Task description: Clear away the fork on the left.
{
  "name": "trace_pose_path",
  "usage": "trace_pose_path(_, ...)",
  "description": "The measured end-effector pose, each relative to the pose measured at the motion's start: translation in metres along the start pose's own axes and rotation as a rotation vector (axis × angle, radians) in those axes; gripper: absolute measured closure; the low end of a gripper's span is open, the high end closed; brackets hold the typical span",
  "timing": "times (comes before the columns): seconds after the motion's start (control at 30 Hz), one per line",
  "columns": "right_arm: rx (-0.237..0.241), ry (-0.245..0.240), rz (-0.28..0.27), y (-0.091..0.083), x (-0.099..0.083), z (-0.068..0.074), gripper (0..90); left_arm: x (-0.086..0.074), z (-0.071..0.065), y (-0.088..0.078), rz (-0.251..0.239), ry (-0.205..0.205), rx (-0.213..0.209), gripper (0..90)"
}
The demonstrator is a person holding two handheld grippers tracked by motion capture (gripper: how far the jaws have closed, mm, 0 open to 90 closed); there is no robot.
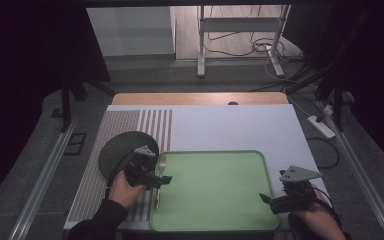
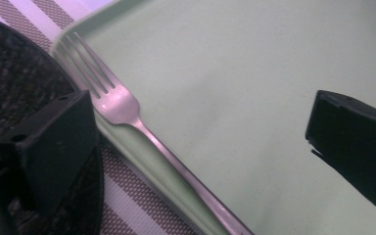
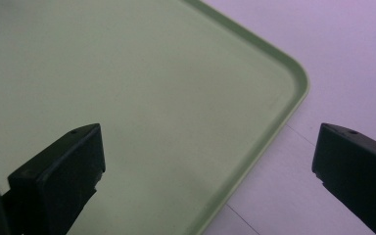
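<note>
Nearest the person, the right tool [image 1: 269, 199] rests at the front right corner of the green tray [image 1: 215, 222], its jaws spread wide and holding nothing; in the right gripper view they straddle the tray's rounded corner [image 3: 293, 83], one over the green floor and one over the pale counter [image 3: 333, 54]. It looks parked rather than busy.

A little farther in, at the tray's left edge, the left tool [image 1: 166, 179] hovers over the fork [image 1: 160, 175]. Its jaws stand fully apart too, and no pad presses on anything. In the left gripper view the fork [image 2: 127, 110] lies between the jaws but free of both, its tines and neck propped on the tray's raised rim [image 2: 127, 142] and its handle running down along the inner edge (the very tip of the handle runs out of that picture, so I cannot tell where it ends).

Just beyond the left tool sits a dark round plate [image 1: 117, 147] on a striped placemat [image 1: 130, 120], touching or nearly touching the tray's left side. Farther still, the counter is bare up to its wooden back edge [image 1: 200, 98].

As a judgement: the fork seems to have been delivered to the tray and let go, so the placing looks done. What may be left is small, perhaps nudging the fork flat onto the tray floor and drawing the left tool clear.
</note>
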State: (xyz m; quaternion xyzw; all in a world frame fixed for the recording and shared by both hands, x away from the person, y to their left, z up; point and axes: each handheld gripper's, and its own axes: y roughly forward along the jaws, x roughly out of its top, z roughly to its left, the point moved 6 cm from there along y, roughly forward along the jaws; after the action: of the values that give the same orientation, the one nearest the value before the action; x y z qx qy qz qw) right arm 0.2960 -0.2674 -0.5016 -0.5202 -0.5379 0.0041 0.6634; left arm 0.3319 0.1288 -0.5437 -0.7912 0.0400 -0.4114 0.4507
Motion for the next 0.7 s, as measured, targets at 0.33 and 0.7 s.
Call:
trace_pose_path(0.33, 0.000, 0.002, 0.000, 0.000, 0.000, 0.000, 0.0, -0.005, 0.000, -0.011, -0.026, 0.041, 0.032, 0.0)
trace_pose_path(0.7, -0.002, 0.006, 0.001, 0.000, 0.000, 0.000, 0.0, -0.024, 0.007, -0.035, -0.057, 0.000, 0.050, 0.0)
